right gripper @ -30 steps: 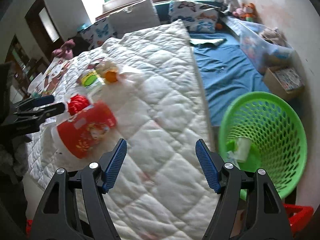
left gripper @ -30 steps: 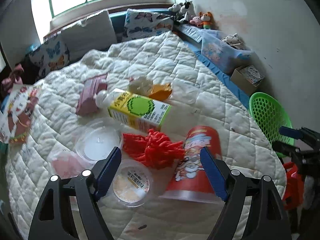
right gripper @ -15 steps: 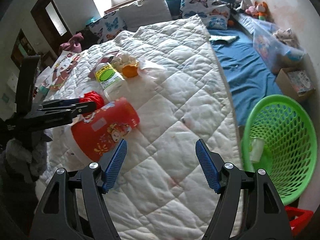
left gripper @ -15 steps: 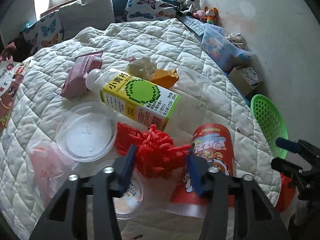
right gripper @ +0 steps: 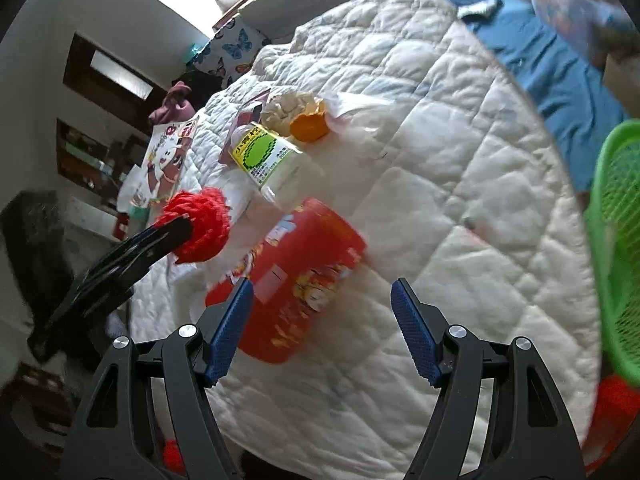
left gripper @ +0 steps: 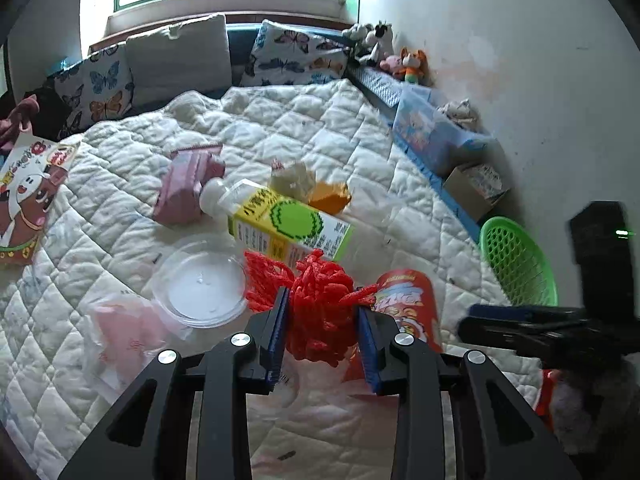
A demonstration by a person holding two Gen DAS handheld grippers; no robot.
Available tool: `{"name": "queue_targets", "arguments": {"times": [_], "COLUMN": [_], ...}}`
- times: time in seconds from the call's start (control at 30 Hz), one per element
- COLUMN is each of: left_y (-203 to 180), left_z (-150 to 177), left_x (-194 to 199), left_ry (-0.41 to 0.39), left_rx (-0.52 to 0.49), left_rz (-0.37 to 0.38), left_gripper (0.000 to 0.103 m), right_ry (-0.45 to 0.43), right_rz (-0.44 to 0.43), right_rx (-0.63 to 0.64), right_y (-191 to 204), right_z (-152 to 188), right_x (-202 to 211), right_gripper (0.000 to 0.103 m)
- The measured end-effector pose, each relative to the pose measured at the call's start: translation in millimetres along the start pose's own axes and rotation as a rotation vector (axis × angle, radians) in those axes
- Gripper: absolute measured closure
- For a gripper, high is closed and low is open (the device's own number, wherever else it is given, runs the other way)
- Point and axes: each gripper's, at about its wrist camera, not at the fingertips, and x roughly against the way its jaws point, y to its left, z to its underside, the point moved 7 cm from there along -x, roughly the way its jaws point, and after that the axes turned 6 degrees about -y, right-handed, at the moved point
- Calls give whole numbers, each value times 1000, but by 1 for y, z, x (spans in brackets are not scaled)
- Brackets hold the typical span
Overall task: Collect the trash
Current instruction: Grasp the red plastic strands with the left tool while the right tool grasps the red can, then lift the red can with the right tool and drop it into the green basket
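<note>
My left gripper (left gripper: 323,320) is shut on a red foam net (left gripper: 320,312) and holds it just above the white quilt (left gripper: 352,136); it also shows in the right wrist view (right gripper: 200,224). A red snack tub (right gripper: 288,280) lies on its side just ahead of my open right gripper (right gripper: 322,320). The tub also shows in the left wrist view (left gripper: 408,304). A yellow-green drink bottle (left gripper: 280,224), a clear round lid (left gripper: 200,284), a crumpled tissue (left gripper: 292,178) and an orange wrapper (left gripper: 330,196) lie on the quilt. A green basket (left gripper: 516,264) stands to the right of the bed.
A pink packet (left gripper: 186,188) and a clear bag (left gripper: 124,340) lie on the quilt. Pillows (left gripper: 176,60) line the far end. A blue bin (left gripper: 432,132) and a cardboard box (left gripper: 476,188) sit by the wall. A cartoon paper bag (left gripper: 28,196) is at the left.
My left gripper closed on the red foam net and lifted it slightly. My right gripper moved left toward the red tub, away from the basket.
</note>
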Motion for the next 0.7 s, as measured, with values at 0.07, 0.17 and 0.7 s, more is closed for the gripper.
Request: {"name": "queue_targets", "arguments": {"times": [0.07,0.17,0.7], "left_y": [1,6,27], "left_z": [-4,-7,4], "left_x": [9,17,19], "left_ry": [-22,-40,-31], "left_rx": [-4,-6,33], "left_rz": [-2,-4,-16], "left_gripper": [72,72,72], "right_ry": [14,27,90], "right_rz": [-21,-32,-167], "right_rx": [-37,-62,-278], "right_y": [1,5,-5], "right_z": [-2,-2,-5], "right_x": [-7,-17,-48], "right_gripper": [32,32,26]}}
